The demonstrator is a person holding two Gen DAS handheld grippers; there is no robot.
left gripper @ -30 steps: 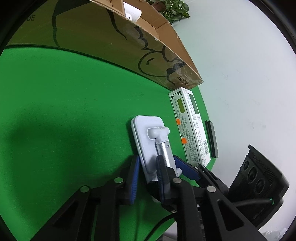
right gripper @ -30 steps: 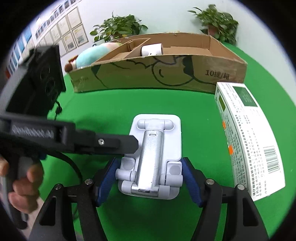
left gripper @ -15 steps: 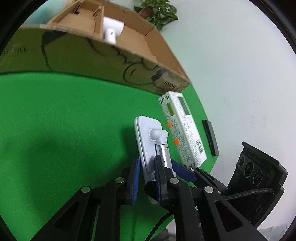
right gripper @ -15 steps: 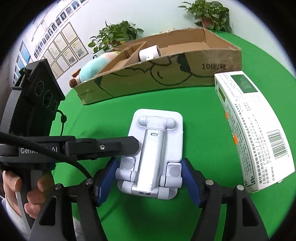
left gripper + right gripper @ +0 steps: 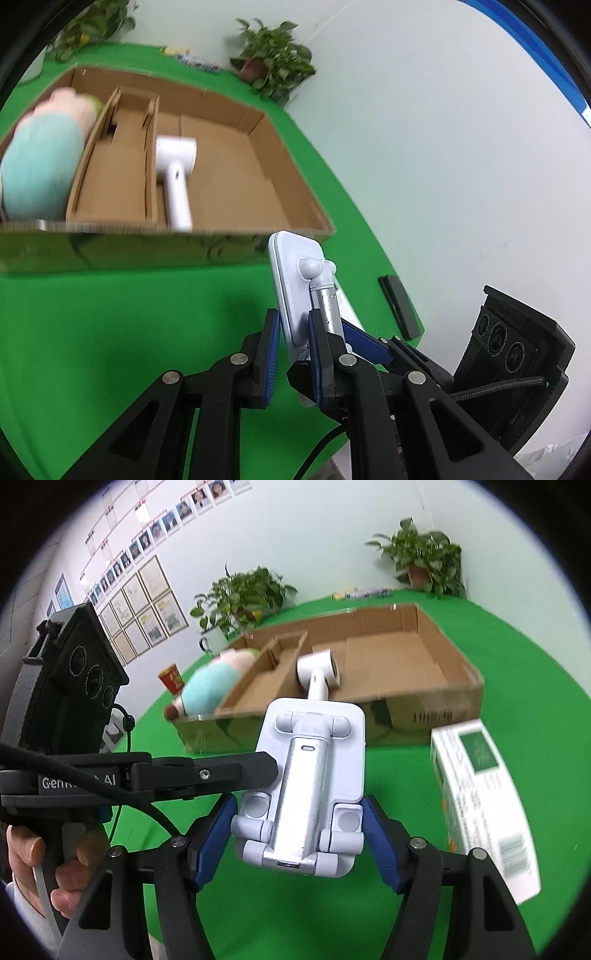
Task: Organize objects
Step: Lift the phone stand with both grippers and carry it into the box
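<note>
white phone stand (image 5: 308,786) clamped by both tools, left tool (image 5: 291,354) pinching its plate edge, right tool (image 5: 299,843) squeezing its hinge end, long axis aimed at the cardboard box (image 5: 458,686), off the tabletop (image 5: 517,657)

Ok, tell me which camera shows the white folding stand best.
Right wrist view: the white folding stand faces the camera, hinges and silver arm all visible. Left wrist view shows it edge-on, partly hidden by a finger.

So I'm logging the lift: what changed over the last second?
Both grippers raised the white phone stand off the green table, toward the cardboard box, whose inside now shows. Unchanged: left gripper pinches the stand's plate edge, right gripper clamps its base; the white carton stays put.
</note>
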